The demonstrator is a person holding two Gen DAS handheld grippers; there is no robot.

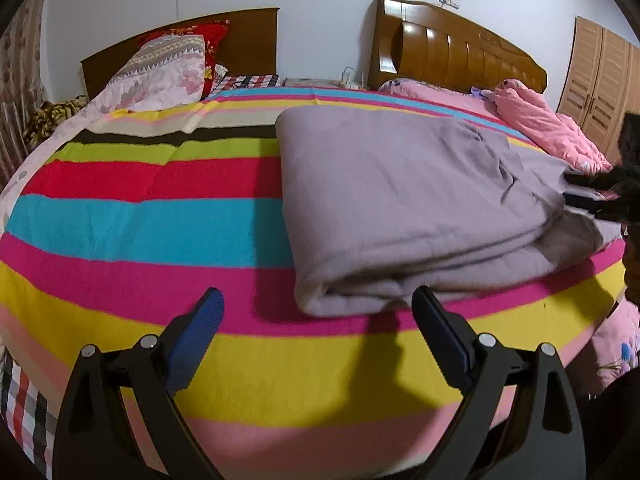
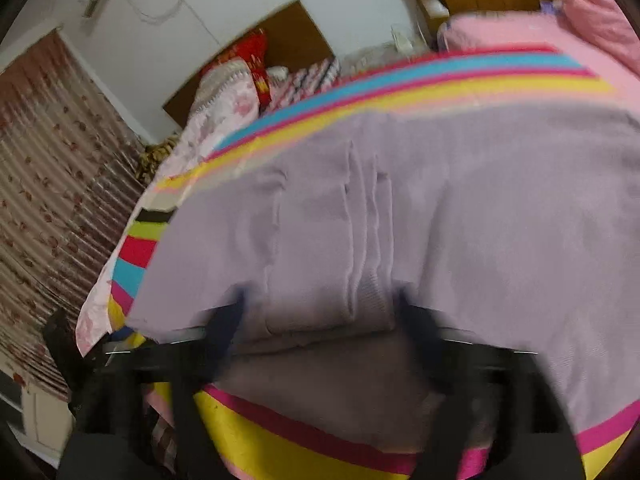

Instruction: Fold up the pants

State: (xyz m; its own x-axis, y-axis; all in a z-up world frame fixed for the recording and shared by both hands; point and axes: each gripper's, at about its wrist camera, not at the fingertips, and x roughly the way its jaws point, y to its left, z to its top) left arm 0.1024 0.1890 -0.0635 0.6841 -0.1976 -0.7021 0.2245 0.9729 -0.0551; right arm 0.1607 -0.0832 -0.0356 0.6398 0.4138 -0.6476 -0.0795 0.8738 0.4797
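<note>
Lilac pants [image 1: 400,200] lie folded in a thick stack on the striped bedsheet [image 1: 140,224], right of centre. My left gripper [image 1: 318,300] is open just short of the stack's near folded edge, with only sheet and the fabric's edge between its blue pads. In the right wrist view the pants [image 2: 460,208] fill the picture. My right gripper [image 2: 320,300] is open and blurred, with a bunched end of the fabric lying between its spread fingers, which are not pressing on it. The right gripper [image 1: 592,196] also shows at the stack's right end in the left wrist view.
A floral pillow [image 1: 160,72] and a red one lean on the dark headboard [image 1: 248,40] at the back left. A pink quilt [image 1: 552,128] lies by the second wooden headboard [image 1: 460,48]. A wardrobe [image 1: 600,80] stands at the right, and a curtain [image 2: 48,200] hangs left.
</note>
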